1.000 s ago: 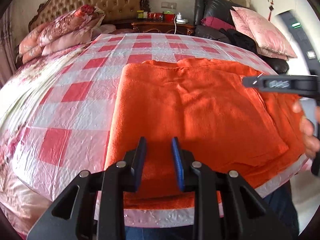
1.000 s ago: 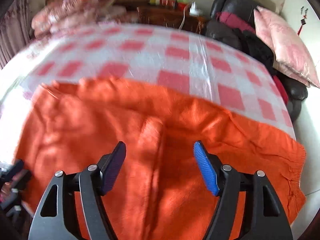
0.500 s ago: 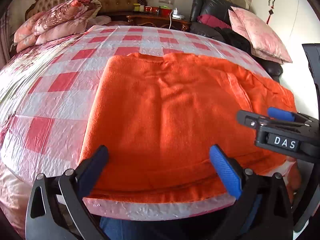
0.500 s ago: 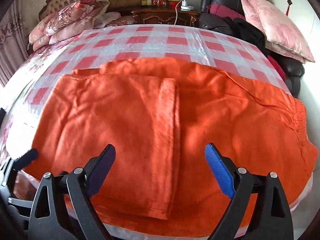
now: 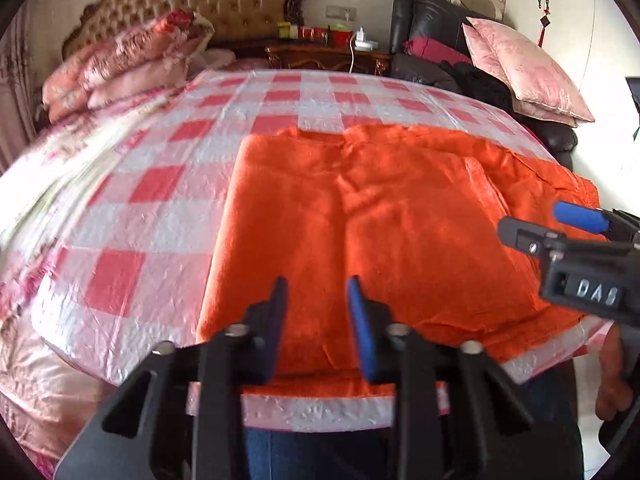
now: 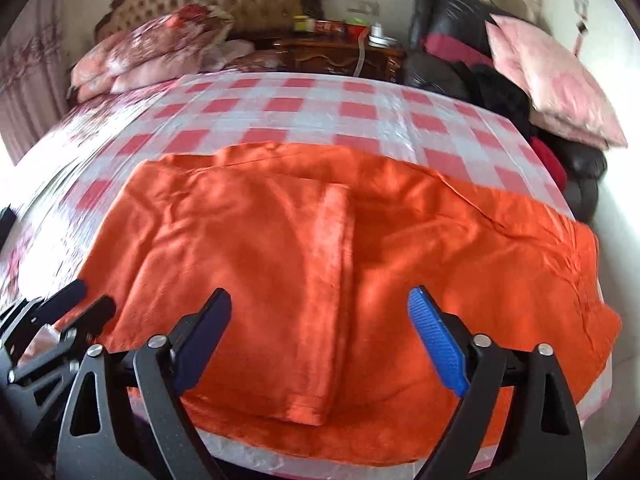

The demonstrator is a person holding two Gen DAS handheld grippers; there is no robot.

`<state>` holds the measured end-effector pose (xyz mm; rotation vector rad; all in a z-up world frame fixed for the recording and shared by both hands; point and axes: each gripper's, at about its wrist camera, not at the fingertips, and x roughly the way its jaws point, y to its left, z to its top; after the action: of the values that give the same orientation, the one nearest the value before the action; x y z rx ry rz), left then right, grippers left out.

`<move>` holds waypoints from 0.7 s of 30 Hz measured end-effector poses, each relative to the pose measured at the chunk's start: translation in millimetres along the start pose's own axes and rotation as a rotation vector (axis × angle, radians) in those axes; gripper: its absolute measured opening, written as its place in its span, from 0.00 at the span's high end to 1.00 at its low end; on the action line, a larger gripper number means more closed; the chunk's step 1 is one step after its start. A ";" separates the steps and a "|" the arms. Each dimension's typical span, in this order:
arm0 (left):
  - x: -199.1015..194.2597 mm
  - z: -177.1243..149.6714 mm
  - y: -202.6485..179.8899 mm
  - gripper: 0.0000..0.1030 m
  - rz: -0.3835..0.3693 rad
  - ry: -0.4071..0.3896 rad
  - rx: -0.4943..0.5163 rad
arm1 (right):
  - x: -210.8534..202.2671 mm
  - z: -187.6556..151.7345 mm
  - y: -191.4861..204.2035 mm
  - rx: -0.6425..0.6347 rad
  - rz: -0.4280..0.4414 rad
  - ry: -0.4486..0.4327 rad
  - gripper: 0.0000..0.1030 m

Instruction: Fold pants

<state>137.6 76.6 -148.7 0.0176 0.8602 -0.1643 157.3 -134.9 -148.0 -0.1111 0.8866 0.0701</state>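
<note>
Left wrist view: orange pants spread flat at the near edge of the bed, on the checked plastic sheet, reaching toward the near right corner. Already folded once, the leg ends laid back over the upper part, the fold along the left side. Left gripper above the near hem, fingers narrowly apart after closing in just now from a wide spread, nothing between them, no cloth pinched. Right gripper entering from the right over the waistband end. A hand low at the right edge, blue denim below the bed's near edge.

Right wrist view: pants seen from the waistband side; folded-over leg ends forming a straight raised edge down the middle, gathered waistband at the right, close to the bed's right edge. Right gripper with fingers well apart, narrowed slightly just now, empty, hanging above the cloth near the near edge. Left gripper at the far left, blurred.

Handling, as a judgement: soft, fleecy, light, limp, no stiffness to hold a shape; doubled layers thick enough to want a deep pinch. Plastic sheet beneath likely slick, so prone to sliding when dragged. Best taken at the two corners of one end, both layers together, then lifted and carried over.
</note>
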 end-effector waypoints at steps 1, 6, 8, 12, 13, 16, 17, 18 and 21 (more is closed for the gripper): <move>2.2 -1.4 4.0 0.74 0.002 0.010 -0.005 | 2.6 -1.3 1.5 -0.012 0.008 0.010 0.23; -0.2 -11.1 32.3 0.80 -0.005 0.001 -0.042 | 21.7 -16.3 -14.9 0.001 -0.025 0.084 0.40; -6.0 -10.6 42.3 0.80 -0.009 -0.029 -0.072 | 21.0 -20.1 -21.6 0.013 -0.024 0.089 0.39; -10.5 1.5 44.3 0.80 -0.039 -0.070 -0.073 | 20.1 -22.5 -19.0 -0.020 -0.063 0.077 0.35; -8.7 4.3 41.8 0.80 -0.044 -0.074 -0.061 | 20.0 -22.7 -17.7 -0.026 -0.071 0.075 0.35; 11.6 5.9 43.1 0.80 -0.006 -0.001 -0.059 | 20.5 -20.9 -19.9 -0.032 -0.071 0.081 0.35; 11.8 3.8 48.0 0.81 -0.017 -0.012 -0.078 | 19.2 -20.9 -20.5 -0.028 -0.072 0.088 0.35; 11.1 2.6 50.0 0.81 -0.021 -0.015 -0.080 | 16.5 -18.7 -22.6 -0.019 -0.084 0.087 0.35; 9.9 0.7 52.9 0.81 -0.019 -0.021 -0.087 | 6.2 -3.5 -23.8 0.008 -0.045 0.038 0.35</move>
<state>152.5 127.5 -158.5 -0.0733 0.8463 -0.1445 161.1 -158.8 -153.3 -0.1249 0.9222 0.0220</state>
